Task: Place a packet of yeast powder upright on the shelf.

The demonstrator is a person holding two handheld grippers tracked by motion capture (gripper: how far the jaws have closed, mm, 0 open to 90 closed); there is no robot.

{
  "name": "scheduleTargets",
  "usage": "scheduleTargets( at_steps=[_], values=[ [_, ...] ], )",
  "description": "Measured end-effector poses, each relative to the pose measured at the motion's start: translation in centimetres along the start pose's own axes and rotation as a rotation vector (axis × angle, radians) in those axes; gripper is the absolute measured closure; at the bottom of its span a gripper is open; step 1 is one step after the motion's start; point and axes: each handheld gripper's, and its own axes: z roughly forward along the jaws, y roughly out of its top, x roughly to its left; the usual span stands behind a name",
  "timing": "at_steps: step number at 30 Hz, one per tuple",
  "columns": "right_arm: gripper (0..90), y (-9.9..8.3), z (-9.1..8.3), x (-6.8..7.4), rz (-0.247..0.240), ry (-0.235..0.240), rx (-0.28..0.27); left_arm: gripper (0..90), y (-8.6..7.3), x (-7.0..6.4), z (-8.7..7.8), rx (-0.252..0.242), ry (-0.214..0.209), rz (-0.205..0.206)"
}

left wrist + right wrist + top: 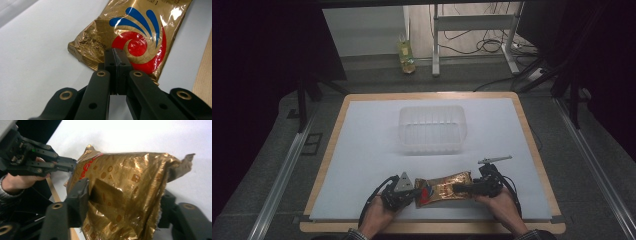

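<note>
Near the table's (337, 150) front edge, short of the clear tub (432, 129), I find the gold packet (443, 187) stretched between my grippers: left gripper (115, 56) clamped on one end, right gripper (125, 202) pinching the other.

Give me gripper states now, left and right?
Left gripper: shut on the gold snack bag, at its edge.
Right gripper: shut on the gold snack bag's other end.

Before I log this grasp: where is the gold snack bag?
High view: the gold snack bag lies near the table's front edge, between the left gripper and right gripper, before the clear tub.
</note>
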Motion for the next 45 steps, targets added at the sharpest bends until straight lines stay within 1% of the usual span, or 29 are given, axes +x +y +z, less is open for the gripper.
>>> scheduleTargets(
  at_steps=[3,6,7,8,9,11,12,14,16,20,22,25,27,29,32,35,37,39,41,43,45],
  values=[
    [48.7,0.2,-0.2,0.0,0.014,0.001,-0.015,89.4,-0.1,0.2,0.0,-0.006,-0.015,-0.016],
    [55.7,0.2,-0.3,0.0,0.029,0.002,-0.028,89.3,-0.1,0.1,0.0,-0.007,-0.012,-0.010],
    [60.8,0.3,-0.5,0.0,0.043,0.013,-0.043,89.2,-0.1,0.1,-0.1,-0.007,-0.011,-0.006],
    [60.8,0.3,-0.5,0.0,0.043,0.013,-0.043,89.2,-0.1,0.1,-0.1,-0.008,-0.009,-0.004],
    [62.8,0.3,-0.6,0.1,0.047,0.020,-0.049,89.2,-0.1,0.1,-0.1,-0.010,-0.008,-0.002],
    [66.3,0.4,-0.7,0.2,0.059,0.023,-0.053,89.1,-0.1,0.0,-0.2,-0.013,0.001,0.005],
    [68.3,0.4,-0.8,0.2,0.059,0.026,-0.063,87.9,-0.1,0.0,-0.3,-0.016,0.009,0.010],
    [72.1,0.4,-1.0,0.3,0.079,0.039,-0.071,85.1,0.0,-0.1,-0.5,-0.029,0.023,0.017],
    [74.6,0.4,-1.2,0.5,0.081,0.050,-0.082,82.4,0.0,0.0,-0.7,-0.045,0.031,0.018],
    [77.2,0.6,-1.5,1.1,0.081,0.053,-0.094,72.8,0.0,0.0,-1.0,-0.075,0.062,0.018],
    [78.2,0.7,-1.6,1.4,0.077,0.053,-0.099,68.1,0.0,0.0,-1.2,-0.086,0.069,0.015],
    [79.2,0.9,-2.0,2.1,0.067,0.053,-0.106,55.7,-0.1,0.1,-1.3,-0.101,0.087,0.011],
    [79.6,1.1,-2.2,2.3,0.059,0.047,-0.108,44.8,-0.1,0.1,-1.2,-0.108,0.100,0.012],
    [79.8,1.2,-2.5,2.6,0.051,0.046,-0.112,36.1,-0.2,0.1,-1.2,-0.113,0.118,0.019],
    [80.1,1.4,-2.8,2.8,0.040,0.039,-0.114,26.1,-0.2,0.0,-1.1,-0.118,0.130,0.029],
    [80.4,1.6,-3.2,3.0,0.033,0.030,-0.121,17.3,-0.1,-0.1,-1.1,-0.128,0.142,0.024],
    [80.7,1.7,-3.5,3.1,0.034,0.021,-0.122,13.7,-0.1,0.0,-1.2,-0.132,0.143,0.021],
    [80.9,1.9,-3.9,3.3,0.023,0.013,-0.131,11.0,-0.2,0.0,-1.2,-0.133,0.131,0.018],
    [81.0,2.2,-4.3,3.4,0.017,0.004,-0.137,8.2,-0.2,0.0,-1.1,-0.119,0.137,0.036],
    [81.1,2.4,-4.7,3.6,0.005,-0.001,-0.146,6.2,-0.2,-0.1,-1.1,-0.121,0.137,0.041],
    [81.2,2.8,-5.3,3.8,-0.015,-0.022,-0.158,3.3,-0.2,-0.2,-1.1,-0.123,0.138,0.045]
  ],
)
